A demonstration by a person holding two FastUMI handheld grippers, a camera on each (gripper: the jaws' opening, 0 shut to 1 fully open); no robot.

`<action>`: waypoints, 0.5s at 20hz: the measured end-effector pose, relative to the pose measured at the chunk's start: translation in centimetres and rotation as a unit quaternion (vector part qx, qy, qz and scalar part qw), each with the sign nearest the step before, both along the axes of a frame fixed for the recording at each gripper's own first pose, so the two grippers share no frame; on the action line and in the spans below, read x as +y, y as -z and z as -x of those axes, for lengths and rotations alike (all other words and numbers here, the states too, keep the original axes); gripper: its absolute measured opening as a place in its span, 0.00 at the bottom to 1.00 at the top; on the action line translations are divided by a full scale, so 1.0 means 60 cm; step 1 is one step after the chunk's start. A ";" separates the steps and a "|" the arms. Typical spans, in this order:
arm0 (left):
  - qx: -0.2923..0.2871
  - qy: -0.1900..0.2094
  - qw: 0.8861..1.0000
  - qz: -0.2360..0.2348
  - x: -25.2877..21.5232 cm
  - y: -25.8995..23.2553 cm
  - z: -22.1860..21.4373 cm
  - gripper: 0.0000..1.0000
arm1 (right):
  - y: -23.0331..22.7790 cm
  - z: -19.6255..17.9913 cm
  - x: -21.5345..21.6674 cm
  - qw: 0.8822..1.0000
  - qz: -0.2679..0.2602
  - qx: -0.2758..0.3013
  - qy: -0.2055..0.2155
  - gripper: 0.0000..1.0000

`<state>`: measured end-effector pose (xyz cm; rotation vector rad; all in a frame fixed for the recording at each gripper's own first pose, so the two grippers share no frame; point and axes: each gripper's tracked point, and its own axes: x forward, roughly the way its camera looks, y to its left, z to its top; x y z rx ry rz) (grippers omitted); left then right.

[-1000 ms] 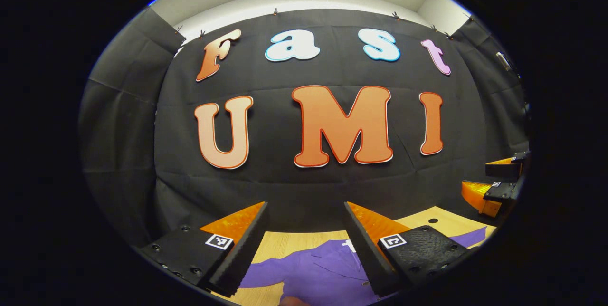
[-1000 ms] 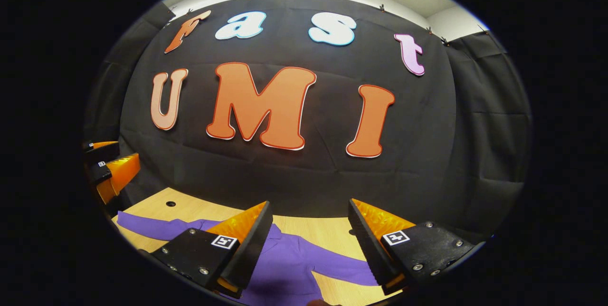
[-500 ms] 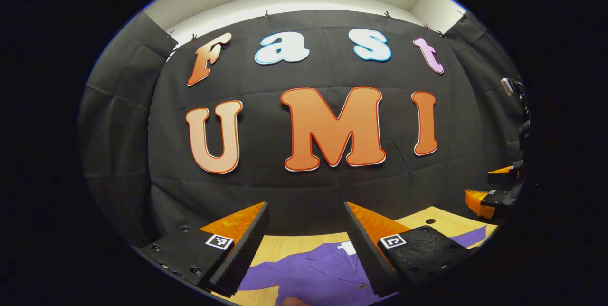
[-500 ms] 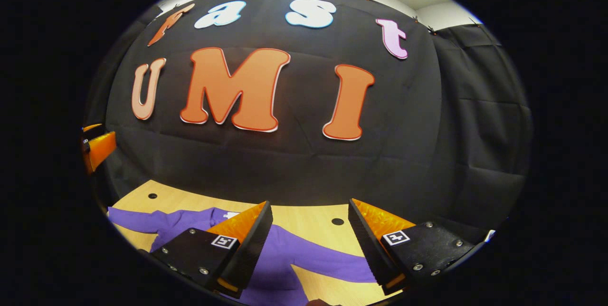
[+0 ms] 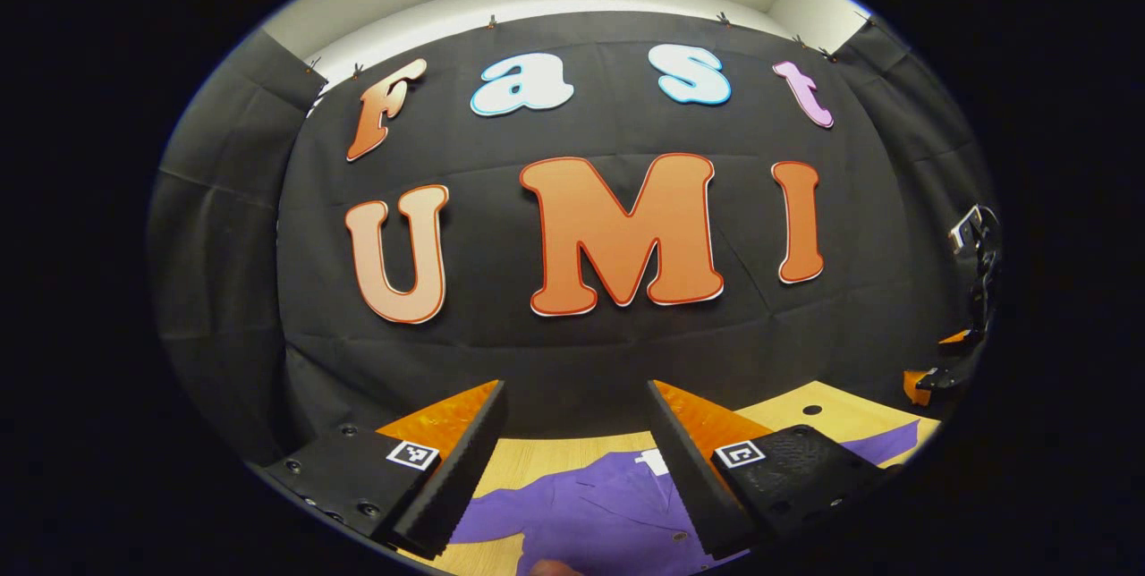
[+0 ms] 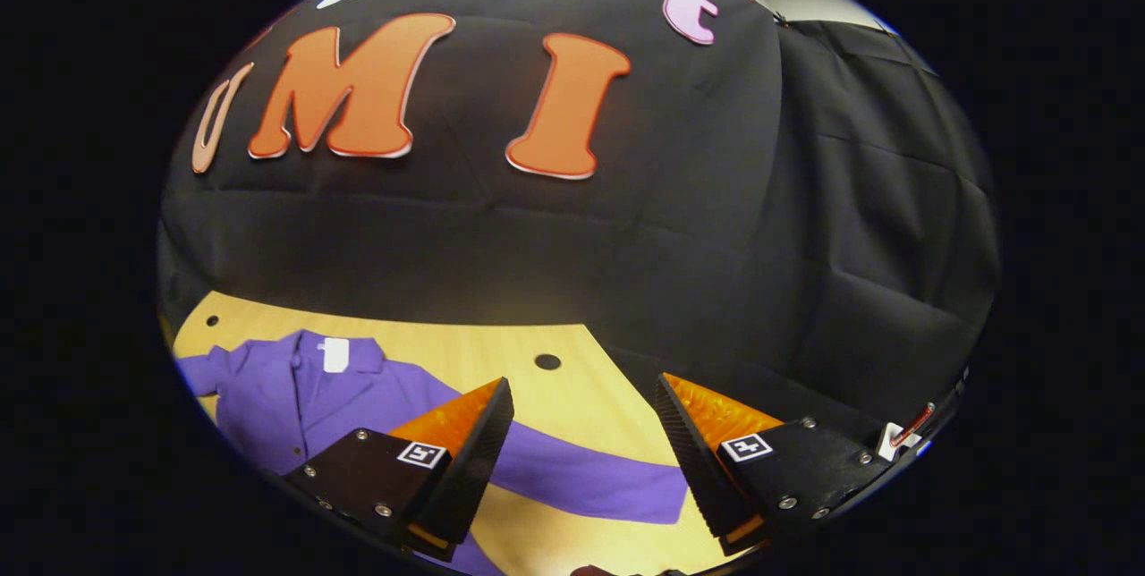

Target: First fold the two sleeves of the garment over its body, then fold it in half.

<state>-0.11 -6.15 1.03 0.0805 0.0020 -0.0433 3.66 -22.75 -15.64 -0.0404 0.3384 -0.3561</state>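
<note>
A purple shirt lies flat on the wooden table (image 6: 572, 397), collar towards the wall, with a white label (image 6: 335, 354) at the neck. In the right gripper view its body (image 6: 286, 402) is at the lower left and one sleeve (image 6: 590, 479) runs out to the right, passing under and between my fingers. My right gripper (image 6: 583, 381) hangs open above that sleeve, holding nothing. In the left gripper view the shirt's collar and chest (image 5: 581, 513) lie below my open left gripper (image 5: 575, 388). The far sleeve's end (image 5: 886, 440) and the right gripper (image 5: 935, 375) show at the right edge.
The black cloth wall stands close behind the table's far edge. Small round holes (image 6: 547, 361) (image 6: 212, 321) mark the tabletop near that edge. Bare wood lies beyond the sleeve, to the right of the shirt.
My right gripper has tipped downward and swung right, so its view now takes in much more of the table and sleeve. The left gripper has barely moved.
</note>
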 end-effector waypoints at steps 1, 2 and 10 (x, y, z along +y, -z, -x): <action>0.001 -0.001 1.000 -0.001 -0.003 0.001 0.000 0.96 | 0.020 0.000 -0.023 1.000 -0.007 0.013 0.011 0.95; 0.002 -0.002 1.000 -0.001 -0.006 0.002 0.001 0.96 | 0.041 0.003 -0.043 0.999 -0.019 0.027 0.021 0.95; 0.024 -0.017 1.000 0.001 -0.022 0.026 0.006 0.96 | 0.228 0.063 -0.131 0.965 -0.138 0.208 0.083 0.96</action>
